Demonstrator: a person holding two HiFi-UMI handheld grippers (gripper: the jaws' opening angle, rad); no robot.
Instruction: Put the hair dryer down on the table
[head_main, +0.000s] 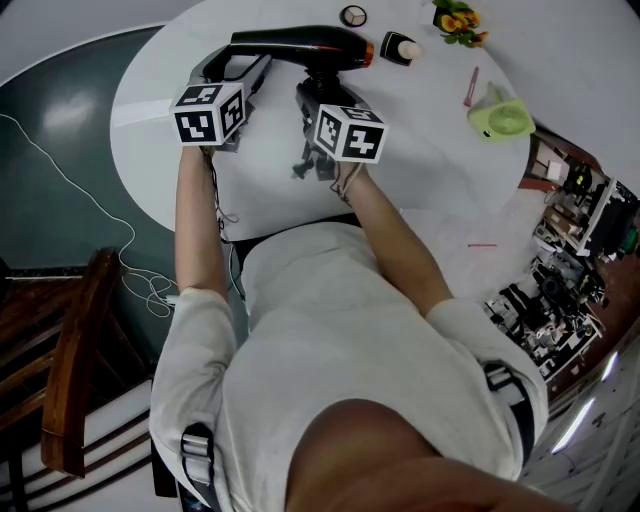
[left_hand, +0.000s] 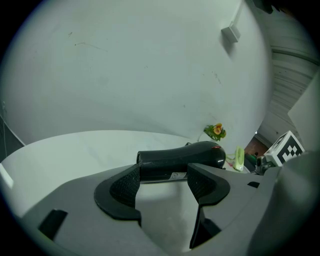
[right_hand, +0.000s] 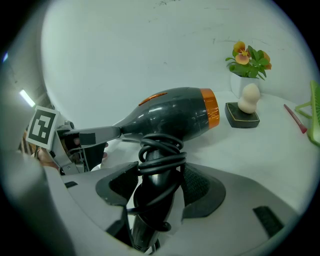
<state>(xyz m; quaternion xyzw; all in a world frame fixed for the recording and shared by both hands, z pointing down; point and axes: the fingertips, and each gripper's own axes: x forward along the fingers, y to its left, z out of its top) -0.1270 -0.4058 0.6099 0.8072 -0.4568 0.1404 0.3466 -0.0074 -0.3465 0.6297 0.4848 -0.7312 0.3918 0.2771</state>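
Holding the dryer (right_hand: 170, 112) by its handle, your right tongs (right_hand: 155, 175) are clamped on it, pads pressing both the handle and the cord (right_hand: 160, 150) coiled round it. The barrel lies crosswise just beyond their tips. Your left tongs (left_hand: 162, 182) stand apart with nothing between the pads. The barrel runs across just past their tips, and its narrow end is close to one jaw, though whether they touch is unclear. The dryer hangs low over the table (head_main: 420, 160), but no view settles whether it rests on the top, and your grip is not yet let go. So the put-down looks near its end rather than done. What seems left is to lower until the dryer bears on the table, open the right tongs and draw them off the handle. Bare table lies under both tongs, while a sponge stand (right_hand: 242, 114) and flowers (right_hand: 248, 57) sit beyond the right tongs, near the barrel's orange end.
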